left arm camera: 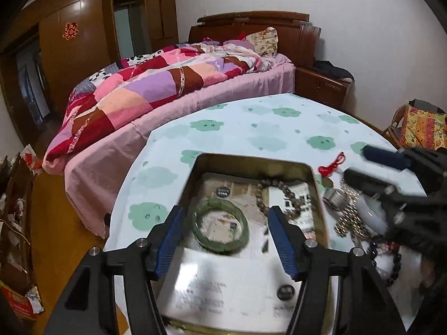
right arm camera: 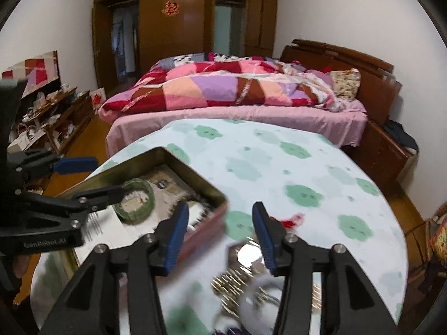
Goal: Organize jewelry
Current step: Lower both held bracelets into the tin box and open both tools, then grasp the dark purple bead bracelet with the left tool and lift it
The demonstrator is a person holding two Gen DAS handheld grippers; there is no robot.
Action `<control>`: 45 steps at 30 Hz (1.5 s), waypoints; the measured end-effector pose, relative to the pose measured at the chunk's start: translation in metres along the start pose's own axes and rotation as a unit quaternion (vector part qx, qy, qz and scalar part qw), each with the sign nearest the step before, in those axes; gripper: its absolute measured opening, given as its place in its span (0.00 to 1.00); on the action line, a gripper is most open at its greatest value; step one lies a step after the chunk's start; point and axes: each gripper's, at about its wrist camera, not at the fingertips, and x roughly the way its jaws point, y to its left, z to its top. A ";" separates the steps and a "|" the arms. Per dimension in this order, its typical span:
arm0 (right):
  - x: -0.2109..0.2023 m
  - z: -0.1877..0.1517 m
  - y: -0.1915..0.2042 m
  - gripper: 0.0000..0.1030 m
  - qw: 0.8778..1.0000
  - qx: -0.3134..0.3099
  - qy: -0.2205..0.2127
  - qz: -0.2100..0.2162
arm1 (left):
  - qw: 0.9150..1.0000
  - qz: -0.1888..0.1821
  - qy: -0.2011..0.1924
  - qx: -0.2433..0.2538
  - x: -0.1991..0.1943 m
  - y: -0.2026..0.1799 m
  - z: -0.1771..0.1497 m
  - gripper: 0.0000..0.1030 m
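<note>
Only the left wrist view looks straight down into the tin box (left arm camera: 315, 184): a green jade bangle (left arm camera: 220, 227) lies flat on the printed paper inside, and a brown bead bracelet (left arm camera: 279, 188) curls beside it toward the box's right wall. From the right wrist view the bangle (right arm camera: 135, 205) shows at an angle, partly behind a black finger of the left gripper (right arm camera: 92, 180), and the bead bracelet cannot be made out.

Outside the box, on the cloud-print counter (left arm camera: 251, 128), sits a blurred heap — gold chain (left arm camera: 350, 220), a white bangle (left arm camera: 373, 209), dark beads (left arm camera: 391, 268) — with a red knotted cord (left arm camera: 332, 164) just behind it. The right gripper (left arm camera: 366, 164) reaches over that heap in the left view; a bed (right arm camera: 237, 111) with a patchwork quilt fills the room behind.

The left gripper's (left arm camera: 226, 240) fingers stand wide apart and hold nothing — the jade bangle lies between them, touching neither pad. The right gripper's (right arm camera: 220, 234) fingers are parted too and empty; the gold chain (right arm camera: 232, 282) and white bangle lie just below them, blurred, outside the box's near corner.
</note>
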 end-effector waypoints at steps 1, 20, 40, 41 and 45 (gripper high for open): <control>-0.007 -0.003 -0.006 0.52 1.000 0.007 -0.003 -0.005 | 1.000 0.002 -0.002 0.002 -0.003 -0.004 -0.004 0.60; -0.048 -0.084 -0.071 0.62 0.995 0.067 0.026 -0.071 | 0.997 -0.041 -0.016 0.068 -0.031 -0.099 -0.028 0.60; -0.051 -0.109 -0.084 0.70 0.993 0.080 0.027 -0.083 | 0.986 -0.105 0.042 0.125 -0.006 -0.152 -0.048 0.46; -0.051 -0.109 -0.084 0.70 0.993 0.079 0.027 -0.084 | 0.985 -0.109 0.050 0.126 -0.002 -0.153 -0.050 0.43; -0.051 -0.110 -0.083 0.70 0.993 0.074 0.025 -0.085 | 0.981 -0.133 0.080 0.120 0.011 -0.155 -0.056 0.19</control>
